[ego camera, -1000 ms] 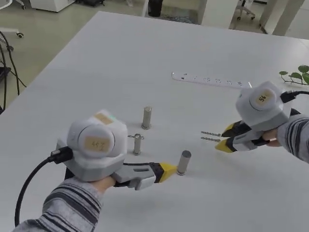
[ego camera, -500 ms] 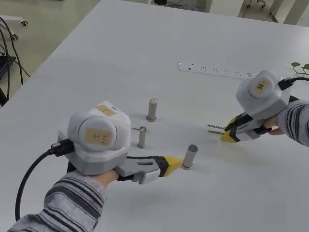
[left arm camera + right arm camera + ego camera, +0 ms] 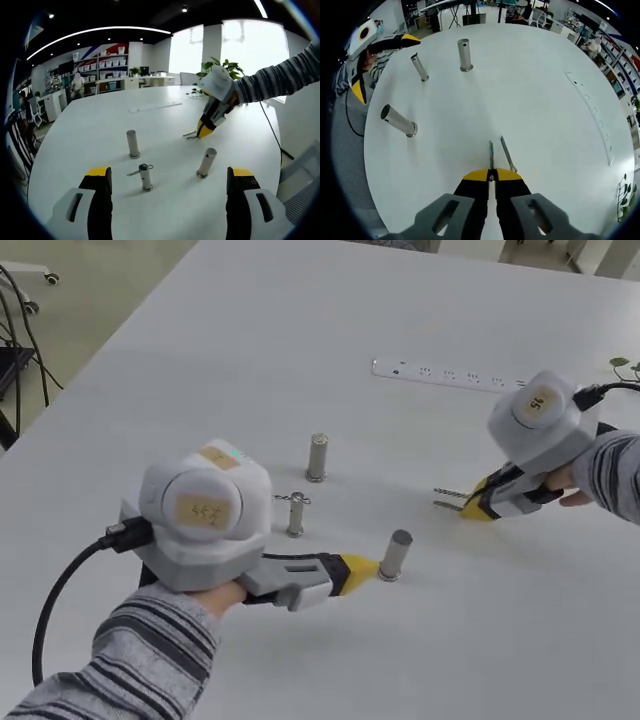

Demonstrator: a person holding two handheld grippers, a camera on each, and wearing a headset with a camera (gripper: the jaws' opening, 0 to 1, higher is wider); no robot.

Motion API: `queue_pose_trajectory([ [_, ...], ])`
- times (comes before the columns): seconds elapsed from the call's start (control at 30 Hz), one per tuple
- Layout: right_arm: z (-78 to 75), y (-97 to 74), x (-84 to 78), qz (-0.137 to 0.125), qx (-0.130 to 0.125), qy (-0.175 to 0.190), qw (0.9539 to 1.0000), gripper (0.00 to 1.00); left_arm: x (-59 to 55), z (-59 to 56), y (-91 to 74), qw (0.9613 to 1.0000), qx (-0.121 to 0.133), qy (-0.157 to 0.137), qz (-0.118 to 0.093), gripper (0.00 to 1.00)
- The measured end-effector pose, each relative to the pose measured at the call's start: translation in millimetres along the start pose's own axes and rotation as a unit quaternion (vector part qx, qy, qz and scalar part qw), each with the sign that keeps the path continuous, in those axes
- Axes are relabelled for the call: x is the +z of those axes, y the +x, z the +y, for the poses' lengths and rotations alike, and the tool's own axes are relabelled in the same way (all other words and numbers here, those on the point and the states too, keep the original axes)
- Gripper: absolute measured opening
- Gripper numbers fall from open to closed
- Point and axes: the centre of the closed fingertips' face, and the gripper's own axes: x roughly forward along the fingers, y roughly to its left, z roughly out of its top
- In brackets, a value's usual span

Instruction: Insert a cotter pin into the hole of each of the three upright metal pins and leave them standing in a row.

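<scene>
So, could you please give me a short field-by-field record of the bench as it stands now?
left gripper: open, one jaw tip close to the near metal pin
right gripper: shut on a cotter pin
second cotter pin: loose on the table, beside the gripped one
middle metal pin: upright, fitted cotter pin through its hole
far metal pin: upright, no cotter pin
near metal pin: upright, no cotter pin
progress: one of three fitted
power strip: beyond the pins

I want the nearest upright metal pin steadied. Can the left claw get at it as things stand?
Likely yes. The left claw is open, and the metal pin stands just ahead, inside the spread of its jaws, with nothing between them.
</scene>
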Motion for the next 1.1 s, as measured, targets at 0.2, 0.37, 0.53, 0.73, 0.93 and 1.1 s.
queue_pose_trajectory([
  [0.2, 5.7, -1.8, -1.0, -0.008, -0.004, -0.009, 0.9999, 0.00, 0.9, -1.1, -0.6, 1.0000, -0.002, 0.001, -0.002, 0.94],
  [0.37, 10.4, -6.9, -6.6, -0.012, -0.018, -0.024, 0.9995, 0.00, 1.8, -3.3, -0.8, 1.0000, -0.006, 0.004, -0.003, 0.94],
  [0.53, 16.3, -16.1, -8.2, -0.026, -0.029, -0.029, 0.9988, 0.00, 4.4, -8.5, 0.4, 0.9998, -0.017, 0.006, -0.008, 0.90],
  [0.73, 30.1, -28.9, -4.0, -0.045, -0.040, -0.056, 0.9966, 0.00, 7.2, -17.4, 2.5, 0.9993, -0.034, 0.014, -0.011, 0.86],
  [0.93, 48.7, -38.4, 2.9, -0.060, -0.048, -0.092, 0.9928, 0.00, 8.8, -28.2, 4.5, 0.9982, -0.057, 0.010, -0.013, 0.80],
  [1.1, 62.6, -47.0, 13.6, -0.080, -0.047, -0.111, 0.9895, 0.00, 9.2, -36.3, 5.2, 0.9971, -0.075, 0.006, -0.013, 0.75],
])
